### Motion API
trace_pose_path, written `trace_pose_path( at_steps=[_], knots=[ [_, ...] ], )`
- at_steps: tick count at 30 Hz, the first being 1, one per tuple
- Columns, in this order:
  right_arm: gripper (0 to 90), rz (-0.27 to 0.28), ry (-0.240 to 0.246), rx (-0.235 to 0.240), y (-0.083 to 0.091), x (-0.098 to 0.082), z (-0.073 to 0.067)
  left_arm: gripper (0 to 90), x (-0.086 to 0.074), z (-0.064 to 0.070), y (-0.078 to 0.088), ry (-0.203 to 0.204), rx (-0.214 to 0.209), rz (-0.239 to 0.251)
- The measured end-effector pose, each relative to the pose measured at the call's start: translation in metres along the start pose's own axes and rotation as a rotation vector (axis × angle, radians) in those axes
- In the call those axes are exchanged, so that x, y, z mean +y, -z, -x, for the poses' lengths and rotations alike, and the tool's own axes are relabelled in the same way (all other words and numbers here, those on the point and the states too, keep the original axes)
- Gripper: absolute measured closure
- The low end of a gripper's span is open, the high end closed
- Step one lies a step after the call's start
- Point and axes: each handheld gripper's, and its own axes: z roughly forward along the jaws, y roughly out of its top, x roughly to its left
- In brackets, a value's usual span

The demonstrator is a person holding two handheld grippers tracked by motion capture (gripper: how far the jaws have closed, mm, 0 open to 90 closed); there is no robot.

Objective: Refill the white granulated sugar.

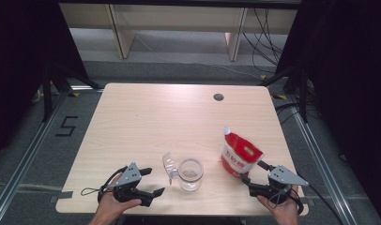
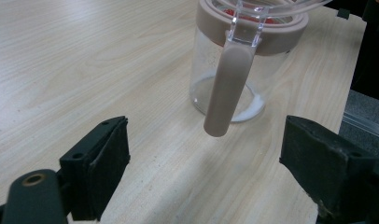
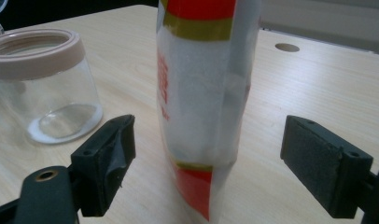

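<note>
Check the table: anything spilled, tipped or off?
Nothing spilled. The red and white pouch stands upright but leans a bit. The clear jar is upright, its lid flipped open, a thin white layer on its bottom. Both grippers open, touching neither.

High view: from above, looking forward and down at the whole table (image 1: 146,122), far off.
Left gripper view: low, very close to the jar (image 2: 243,65), looking across the table.
Right gripper view: low, very close to the bag (image 3: 201,93).
Shared: jar (image 3: 43,84) in all three; bag (image 1: 239,157) too.
</note>
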Motion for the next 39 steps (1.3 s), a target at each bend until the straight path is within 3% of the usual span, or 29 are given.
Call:
trace_pose_path(
  at_steps=[4,6,7,9,14,15,17,20,21,22,28,30,33,36,39],
  knots=[
    [18.9,-0.02,-0.025,0.016,-0.007,0.001,-0.003,15.2,0.0,0.001,0.002,-0.002,0.007,0.007],
    [19.7,-0.023,0.008,0.017,-0.011,0.0,-0.002,15.2,0.0,0.001,0.003,-0.012,0.002,0.008],
    [19.7,-0.029,-0.015,0.016,-0.012,0.0,-0.004,15.2,0.0,0.0,0.003,-0.01,0.006,0.006],
    [20.0,-0.014,0.019,0.027,-0.016,0.0,-0.002,15.2,0.0,0.0,0.003,-0.005,0.005,0.006],
    [20.0,-0.002,0.026,0.029,-0.021,0.0,-0.001,15.2,-0.001,0.0,0.002,-0.011,0.008,-0.001],
    [19.8,-0.012,-0.017,0.027,-0.021,-0.001,-0.004,15.2,-0.001,0.0,0.002,-0.01,0.008,-0.001],
    [20.1,-0.007,0.02,0.026,-0.024,-0.001,-0.003,15.2,-0.001,0.0,0.002,-0.007,0.009,0.002],
    [20.7,-0.022,0.002,0.025,-0.026,-0.002,-0.005,15.2,-0.001,0.001,0.002,0.004,0.007,0.009],
    [20.7,-0.016,0.024,0.028,-0.028,-0.002,-0.004,15.2,-0.001,0.001,0.001,0.004,0.006,0.01],
    [20.7,-0.027,0.006,0.034,-0.029,-0.003,-0.006,15.2,-0.001,0.0,0.002,-0.004,0.008,0.001],
    [20.9,0.006,0.056,0.026,-0.035,-0.003,-0.001,15.2,-0.001,0.0,0.001,-0.014,0.003,-0.002],
    [20.9,-0.001,0.041,0.022,-0.037,-0.003,-0.001,15.2,-0.001,0.001,0.001,-0.011,0.009,-0.007],
    [21.1,0.008,0.055,0.018,-0.04,-0.004,0.0,15.2,-0.001,0.001,0.001,-0.017,0.006,-0.005],
    [21.1,0.023,0.03,0.021,-0.041,-0.004,0.0,15.2,-0.001,0.0,0.001,-0.013,0.002,-0.004],
    [20.8,0.023,0.066,0.019,-0.045,-0.004,0.003,15.2,-0.001,0.001,0.001,-0.01,0.007,-0.007]
  ],
)
